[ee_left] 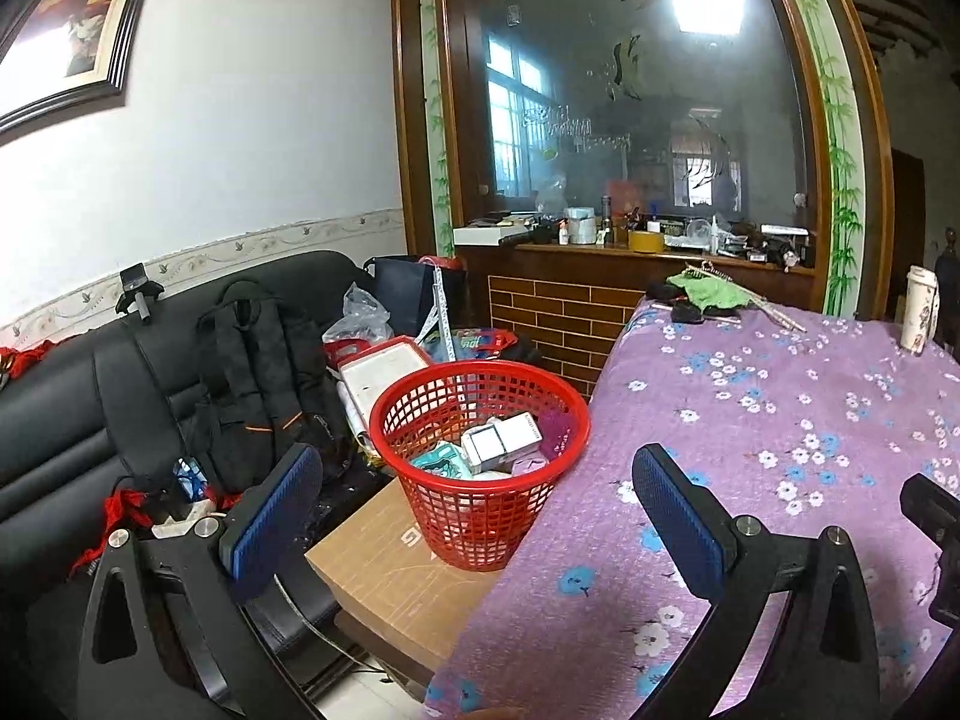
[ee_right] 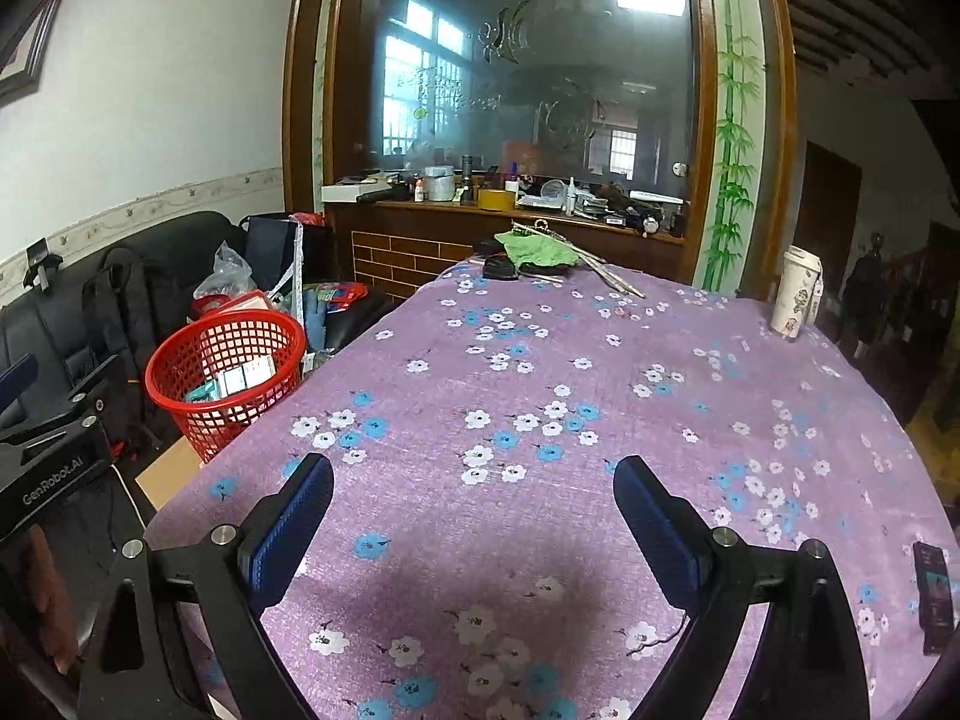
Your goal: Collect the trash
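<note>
A red mesh basket (ee_left: 480, 468) stands on a brown cardboard box (ee_left: 390, 588) beside the table; it also shows in the right wrist view (ee_right: 225, 378). It holds a white box (ee_left: 501, 441), a teal packet and other trash. My left gripper (ee_left: 474, 516) is open and empty, just in front of the basket. My right gripper (ee_right: 474, 516) is open and empty over the purple flowered tablecloth (ee_right: 540, 420). The left gripper's body shows at the left edge of the right wrist view (ee_right: 54, 450).
A green cloth with sticks (ee_right: 537, 252) and a dark object lie at the table's far end. A white cup (ee_right: 795, 300) stands far right. A dark phone (ee_right: 933, 597) lies at the near right. A black sofa with a backpack (ee_left: 258, 384) and bags is left.
</note>
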The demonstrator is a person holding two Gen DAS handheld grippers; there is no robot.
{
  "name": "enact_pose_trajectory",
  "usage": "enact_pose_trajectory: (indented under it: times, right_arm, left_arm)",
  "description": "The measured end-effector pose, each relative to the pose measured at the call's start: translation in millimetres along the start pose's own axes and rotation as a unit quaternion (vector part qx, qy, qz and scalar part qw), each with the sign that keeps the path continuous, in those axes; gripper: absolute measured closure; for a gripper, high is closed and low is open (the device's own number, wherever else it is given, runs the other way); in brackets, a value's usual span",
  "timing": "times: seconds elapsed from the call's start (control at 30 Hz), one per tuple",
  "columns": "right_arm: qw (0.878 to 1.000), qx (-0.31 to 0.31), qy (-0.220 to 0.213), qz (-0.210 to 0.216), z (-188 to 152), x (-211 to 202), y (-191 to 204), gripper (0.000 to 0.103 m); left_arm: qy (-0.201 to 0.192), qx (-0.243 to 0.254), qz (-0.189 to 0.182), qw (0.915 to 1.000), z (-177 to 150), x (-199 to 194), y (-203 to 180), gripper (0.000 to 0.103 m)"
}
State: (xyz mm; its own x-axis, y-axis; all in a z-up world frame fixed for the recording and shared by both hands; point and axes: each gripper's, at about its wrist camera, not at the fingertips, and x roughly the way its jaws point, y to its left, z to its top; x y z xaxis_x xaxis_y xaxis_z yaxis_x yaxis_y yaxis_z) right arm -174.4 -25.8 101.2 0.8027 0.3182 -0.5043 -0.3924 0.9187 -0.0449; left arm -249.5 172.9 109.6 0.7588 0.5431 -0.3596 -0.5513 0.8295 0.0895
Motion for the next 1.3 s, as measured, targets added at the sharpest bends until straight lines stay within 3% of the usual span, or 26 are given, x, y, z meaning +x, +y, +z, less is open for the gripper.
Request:
enact_pose_trajectory:
  times: [0.3, 1.3]
  right_arm:
    - [1.0, -0.011, 0.006, -0.003, -3, 8, 9, 0.006]
    - [1.0, -0.006, 0.01, -0.003, -4, 9, 10, 0.005]
  left_arm:
    - [0.006, 0.019, 0.003, 0.9998, -7, 6, -5, 0.0]
    - [0.019, 0.013, 0.001, 0.9997, -12, 8, 0, 0.0]
